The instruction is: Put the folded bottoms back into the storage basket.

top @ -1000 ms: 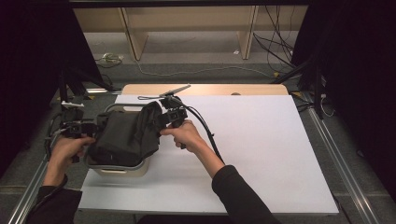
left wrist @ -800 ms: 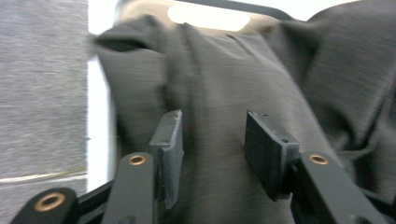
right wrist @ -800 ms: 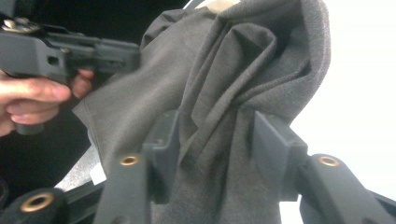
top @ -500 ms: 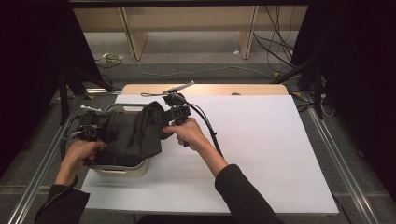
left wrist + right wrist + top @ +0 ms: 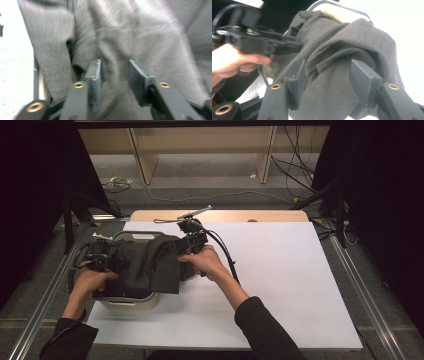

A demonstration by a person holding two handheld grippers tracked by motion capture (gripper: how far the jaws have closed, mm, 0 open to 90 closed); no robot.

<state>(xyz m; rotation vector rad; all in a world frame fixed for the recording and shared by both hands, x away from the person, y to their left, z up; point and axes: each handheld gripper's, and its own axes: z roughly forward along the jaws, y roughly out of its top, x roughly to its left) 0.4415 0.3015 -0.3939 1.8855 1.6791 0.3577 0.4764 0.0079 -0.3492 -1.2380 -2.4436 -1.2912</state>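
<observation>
While both hands work the dark grey garment, high view has it draped over a white basket at the left of the white table sheet, mostly piled on the basket and spilling over its right rim. Left gripper is at the cloth's left edge, right gripper at its upper right corner. Can't tell jaw gaps from up here, cloth and hands cover the tips.

Left gripper view: left gripper jaws spread partway, having just been opening again after a quick close. Grey fabric sits between and behind the pads, but pads don't look pressed on it; pic is blurred, so low confidence. Basket wire rim visible at left.

Right gripper view: right gripper jaws apart w/ a fold of the cloth bulging between them. Jaws have just been opening a bit; pads look clear of the fabric both sides, so not pinching. Left gripper and its hand farther off on the cloth's other side, basket rim peeking above.

Progress, my read: garment is on the basket but not in it, bunched up and overhanging. Left to do: re-grip, then either tuck it in or lift it out. Can't tell which way it's going from these.
</observation>
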